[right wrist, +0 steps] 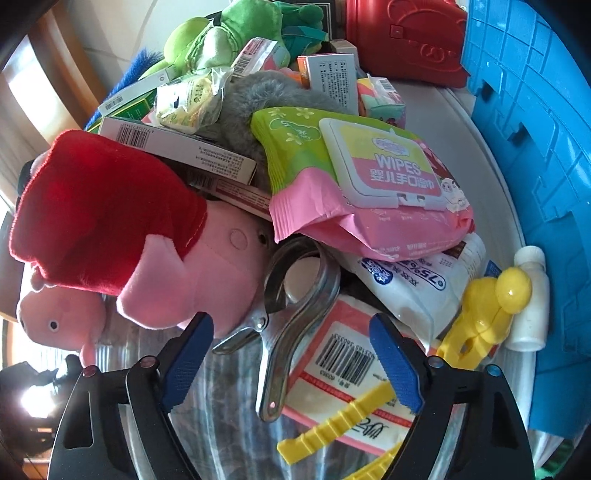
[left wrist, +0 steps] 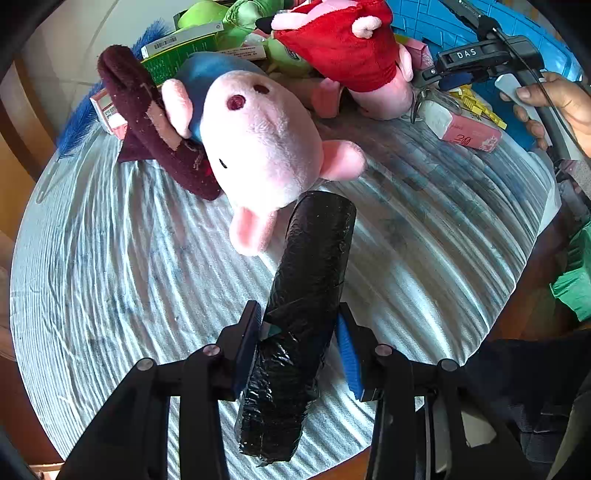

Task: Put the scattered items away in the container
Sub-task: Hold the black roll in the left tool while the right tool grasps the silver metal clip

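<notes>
My left gripper [left wrist: 300,334] is shut on a black plastic-wrapped roll [left wrist: 314,266], its blue pads pressed on the roll's two sides. The roll points toward a pink pig plush with a blue body [left wrist: 258,147] lying on the striped cloth [left wrist: 110,277]. My right gripper [right wrist: 291,365] is open above a metal spring clip [right wrist: 295,306], whose handle lies between the fingers without touching them. The blue plastic basket [right wrist: 535,147] stands at the right edge. In the left wrist view, a hand [left wrist: 561,107] holds the right gripper beside the basket [left wrist: 436,22].
A heap fills the back: a red-dressed pig plush [right wrist: 110,229], a wipes pack [right wrist: 369,184], boxes [right wrist: 177,144], a green frog plush [right wrist: 221,40], a red case [right wrist: 406,37]. Yellow clips [right wrist: 484,317], a white bottle [right wrist: 532,302] and a barcoded pack [right wrist: 351,369] lie near the right gripper. A maroon cloth [left wrist: 155,122] lies by the pig.
</notes>
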The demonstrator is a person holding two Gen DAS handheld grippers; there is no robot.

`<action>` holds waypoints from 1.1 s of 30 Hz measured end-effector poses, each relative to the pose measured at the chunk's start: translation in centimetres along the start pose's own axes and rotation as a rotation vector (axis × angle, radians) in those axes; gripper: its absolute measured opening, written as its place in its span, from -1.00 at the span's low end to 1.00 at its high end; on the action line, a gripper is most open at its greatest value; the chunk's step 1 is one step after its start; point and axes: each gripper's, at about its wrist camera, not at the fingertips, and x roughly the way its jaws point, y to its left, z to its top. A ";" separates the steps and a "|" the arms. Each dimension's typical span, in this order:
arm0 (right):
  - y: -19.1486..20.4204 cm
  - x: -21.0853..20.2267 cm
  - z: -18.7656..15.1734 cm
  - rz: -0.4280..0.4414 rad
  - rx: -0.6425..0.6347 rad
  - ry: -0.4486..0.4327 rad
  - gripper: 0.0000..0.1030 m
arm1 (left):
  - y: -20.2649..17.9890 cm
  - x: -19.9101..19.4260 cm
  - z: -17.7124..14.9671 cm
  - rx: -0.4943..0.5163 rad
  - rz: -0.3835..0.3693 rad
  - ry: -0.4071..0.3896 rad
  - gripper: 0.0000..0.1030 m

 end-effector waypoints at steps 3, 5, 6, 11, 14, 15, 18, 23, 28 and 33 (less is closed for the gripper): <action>0.5 1.0 0.1 -0.031 -0.032 0.002 0.60 | -0.1 0.2 0.0 -0.021 0.004 -0.002 -0.30; 0.9 1.3 0.1 -0.051 -0.060 -0.005 0.60 | -0.3 0.5 0.1 -0.024 0.007 -0.006 -0.31; 1.1 1.4 0.1 -0.057 -0.075 -0.007 0.60 | -0.2 0.5 0.0 -0.026 0.008 -0.009 -0.31; 0.5 1.5 0.2 0.001 -0.076 -0.017 0.48 | -0.7 0.8 0.5 -0.041 0.009 -0.024 -0.31; 0.2 1.0 0.2 0.005 -0.082 -0.022 -0.03 | -0.7 0.8 0.4 -0.036 0.004 -0.022 -0.31; 0.1 0.8 0.2 0.016 -0.079 -0.021 -0.15 | -0.8 0.8 0.5 -0.035 0.005 -0.024 -0.31; 0.0 0.4 -0.1 0.034 -0.088 -0.013 -0.46 | -0.7 0.8 0.5 -0.040 0.007 -0.024 -0.31; -0.1 0.1 -1.0 0.067 -0.083 0.002 -0.49 | -0.7 0.9 0.5 -0.043 0.009 -0.023 -0.31; 0.8 0.5 -2.0 0.113 -0.089 0.033 -0.54 | -0.9 1.2 0.4 -0.039 0.018 -0.022 -0.31; 1.3 1.4 -2.5 0.133 -0.081 0.048 -0.55 | -1.0 2.1 0.5 -0.035 0.018 0.000 -0.31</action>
